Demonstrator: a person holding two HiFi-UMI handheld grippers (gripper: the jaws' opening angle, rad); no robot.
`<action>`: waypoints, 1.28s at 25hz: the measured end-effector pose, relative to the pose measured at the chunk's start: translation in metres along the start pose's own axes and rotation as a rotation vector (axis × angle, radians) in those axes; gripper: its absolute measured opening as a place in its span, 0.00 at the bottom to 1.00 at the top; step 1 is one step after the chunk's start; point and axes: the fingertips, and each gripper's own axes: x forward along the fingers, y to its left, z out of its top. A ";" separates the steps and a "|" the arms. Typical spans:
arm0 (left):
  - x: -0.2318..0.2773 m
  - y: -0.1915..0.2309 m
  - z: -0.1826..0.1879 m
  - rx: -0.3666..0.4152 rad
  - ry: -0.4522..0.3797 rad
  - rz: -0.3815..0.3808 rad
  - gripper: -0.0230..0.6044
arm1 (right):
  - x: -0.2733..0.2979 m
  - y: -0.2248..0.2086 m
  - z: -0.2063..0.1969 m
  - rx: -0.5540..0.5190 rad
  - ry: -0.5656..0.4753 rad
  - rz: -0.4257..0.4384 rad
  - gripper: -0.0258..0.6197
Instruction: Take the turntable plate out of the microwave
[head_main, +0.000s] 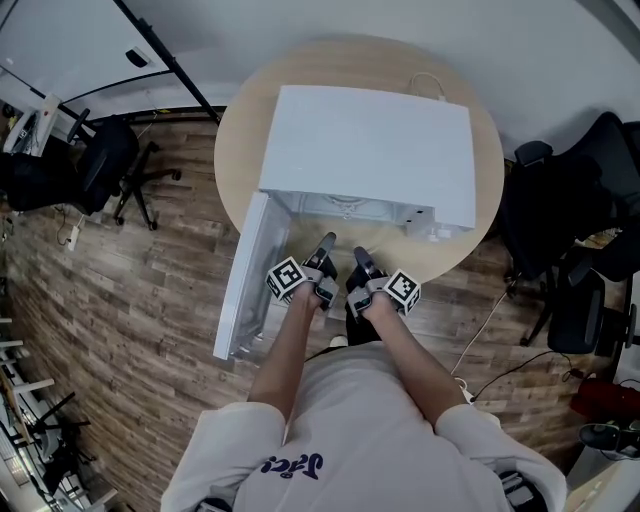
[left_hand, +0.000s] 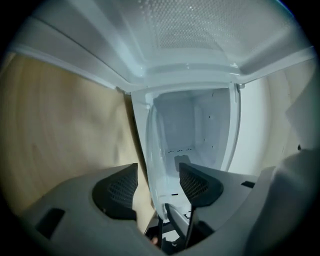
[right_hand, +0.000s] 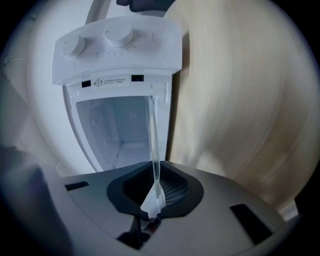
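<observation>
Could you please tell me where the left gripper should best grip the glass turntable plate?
Probably its near rim, coming from the open front of the microwave. The thin turntable plate lies edge-on between the open jaws of the left gripper, so one pad can close on each face, beside the right gripper, shut on that rim.

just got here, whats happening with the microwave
A person with a gripper in each hand is working at the white microwave on the round wooden table, its door swung open. The right gripper is clamped on the rim of the clear turntable plate, held on edge at the cavity's mouth. The left gripper is open, its jaws either side of the plate without pressing it.
</observation>
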 end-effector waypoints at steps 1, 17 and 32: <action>0.004 -0.002 0.000 -0.013 -0.002 -0.013 0.43 | -0.002 -0.002 0.000 -0.003 0.004 -0.009 0.10; 0.035 0.007 0.018 -0.183 -0.108 -0.087 0.15 | -0.007 0.001 -0.006 -0.014 0.058 0.013 0.10; 0.010 0.000 0.001 -0.205 -0.122 -0.042 0.09 | -0.034 0.010 -0.004 -0.098 0.082 0.098 0.18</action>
